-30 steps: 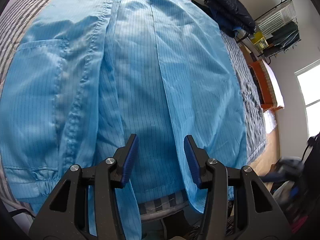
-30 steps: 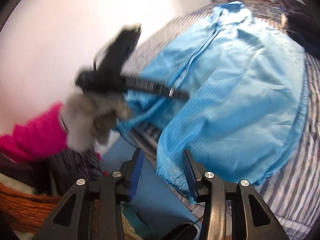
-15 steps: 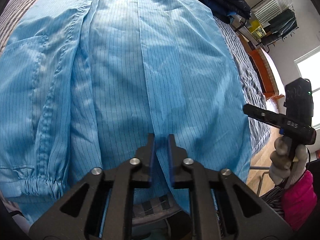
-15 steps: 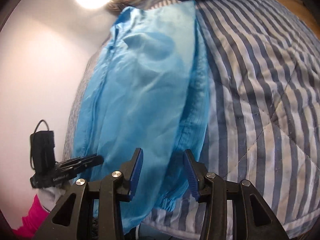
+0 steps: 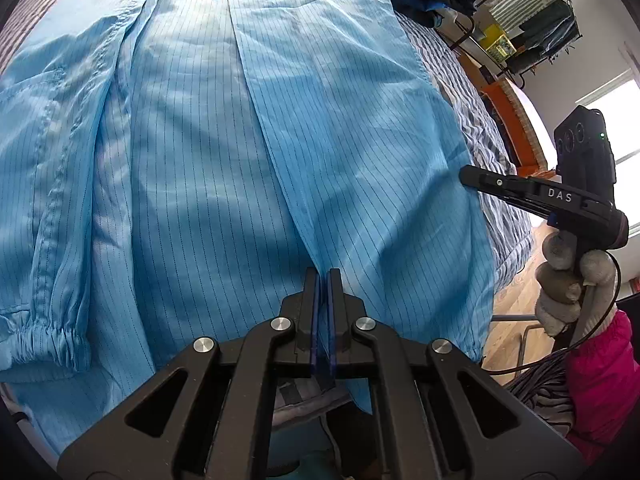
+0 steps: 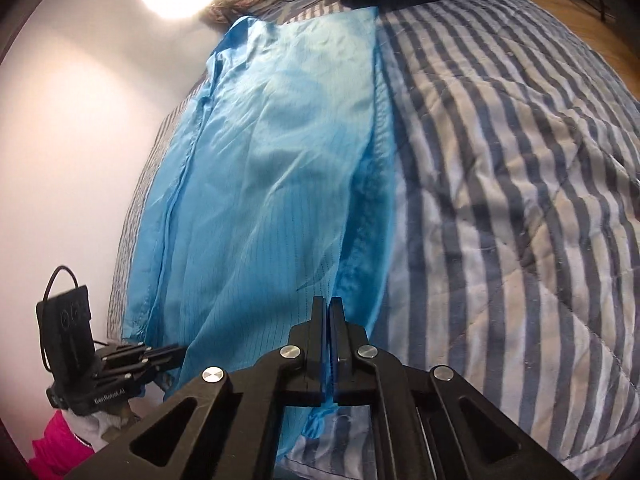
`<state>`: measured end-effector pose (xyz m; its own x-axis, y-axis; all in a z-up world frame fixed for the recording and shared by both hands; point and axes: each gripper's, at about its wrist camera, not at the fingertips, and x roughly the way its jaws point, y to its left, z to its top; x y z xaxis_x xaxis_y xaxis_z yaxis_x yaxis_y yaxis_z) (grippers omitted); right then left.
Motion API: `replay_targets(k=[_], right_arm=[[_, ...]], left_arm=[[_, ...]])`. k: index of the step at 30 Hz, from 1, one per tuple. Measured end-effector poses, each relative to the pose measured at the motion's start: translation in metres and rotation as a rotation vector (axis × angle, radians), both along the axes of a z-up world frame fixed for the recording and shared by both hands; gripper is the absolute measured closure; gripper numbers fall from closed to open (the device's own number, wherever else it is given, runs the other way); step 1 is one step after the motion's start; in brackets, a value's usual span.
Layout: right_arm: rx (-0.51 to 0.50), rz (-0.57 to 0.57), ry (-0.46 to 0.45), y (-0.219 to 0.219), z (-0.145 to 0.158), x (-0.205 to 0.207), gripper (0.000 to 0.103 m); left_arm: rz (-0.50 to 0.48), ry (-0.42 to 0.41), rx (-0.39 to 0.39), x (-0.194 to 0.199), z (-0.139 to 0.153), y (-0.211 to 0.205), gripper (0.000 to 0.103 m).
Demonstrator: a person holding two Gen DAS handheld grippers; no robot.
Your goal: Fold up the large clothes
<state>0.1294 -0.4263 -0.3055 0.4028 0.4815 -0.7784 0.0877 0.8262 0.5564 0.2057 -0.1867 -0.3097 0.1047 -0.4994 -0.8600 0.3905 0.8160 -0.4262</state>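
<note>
two claws pinching a blue garment's near hem on a bed

the left claw (image 5: 323,280) and right claw (image 6: 328,308) are each pressing together on the light blue garment (image 5: 248,152), which is lying spread across the striped bed (image 6: 500,168), a gloved hand (image 5: 568,280) gripping the right tool.

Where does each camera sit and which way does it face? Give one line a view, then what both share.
Left wrist: sits on the left gripper, looking down along its closed fingers at the light-blue pinstriped garment on the striped quilt; the gloved right hand with its gripper shows at right.
Right wrist: sits on the right gripper, looking along the garment's edge and the quilt; the other gripper and a pink sleeve show lower left.
Shared: the same garment's near hem, pinched by both grippers, and the quilt.
</note>
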Motion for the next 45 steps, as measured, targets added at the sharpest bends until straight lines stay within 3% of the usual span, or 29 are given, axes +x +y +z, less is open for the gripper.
replay_targets(k=[7,11,15,17,18,19,21,25,30,34,39,43,45], right_arm=[[0.006,-0.001,0.000,-0.008,0.001,-0.016,0.103],[-0.048,-0.010,-0.001,-0.006,0.003,-0.015,0.103],[-0.006,0.003,-0.025,-0.012,0.007,-0.014,0.103],[0.039,0.052,-0.020,-0.011,0.005,-0.016,0.099],[0.031,0.052,-0.025,-0.011,0.006,-0.017,0.090],[0.013,0.044,-0.036,-0.012,0.007,-0.017,0.067],[0.000,0.012,-0.087,-0.021,0.012,-0.019,0.059],[0.035,-0.082,-0.082,-0.041,0.002,-0.006,0.057],[0.090,-0.083,-0.094,-0.045,-0.006,0.015,0.057],[0.201,-0.099,-0.100,-0.047,-0.013,0.026,0.057],[0.232,-0.098,-0.099,-0.038,-0.013,0.041,0.057],[0.289,-0.125,-0.101,-0.041,-0.015,0.047,0.064],[0.301,-0.132,-0.095,-0.041,-0.017,0.048,0.068]], left_arm=[[-0.009,-0.011,0.005,0.000,0.000,0.000,0.102],[-0.019,-0.018,0.013,-0.002,-0.001,-0.003,0.102],[-0.016,-0.022,0.025,0.000,-0.001,-0.002,0.102],[-0.018,-0.024,0.030,-0.001,-0.001,-0.001,0.102],[-0.025,-0.028,0.031,-0.002,0.001,0.000,0.102],[-0.026,-0.029,0.032,-0.003,0.003,0.002,0.102],[-0.024,-0.035,0.029,-0.005,0.009,0.006,0.102],[-0.011,-0.097,0.014,-0.012,0.029,0.010,0.102],[0.013,-0.126,-0.001,-0.003,0.041,0.000,0.102],[0.048,-0.140,-0.014,0.020,0.046,-0.024,0.102],[0.083,-0.140,-0.032,0.061,0.035,-0.068,0.102],[0.093,-0.105,-0.060,0.083,0.018,-0.094,0.102],[0.067,-0.089,-0.030,0.087,0.002,-0.106,0.102]])
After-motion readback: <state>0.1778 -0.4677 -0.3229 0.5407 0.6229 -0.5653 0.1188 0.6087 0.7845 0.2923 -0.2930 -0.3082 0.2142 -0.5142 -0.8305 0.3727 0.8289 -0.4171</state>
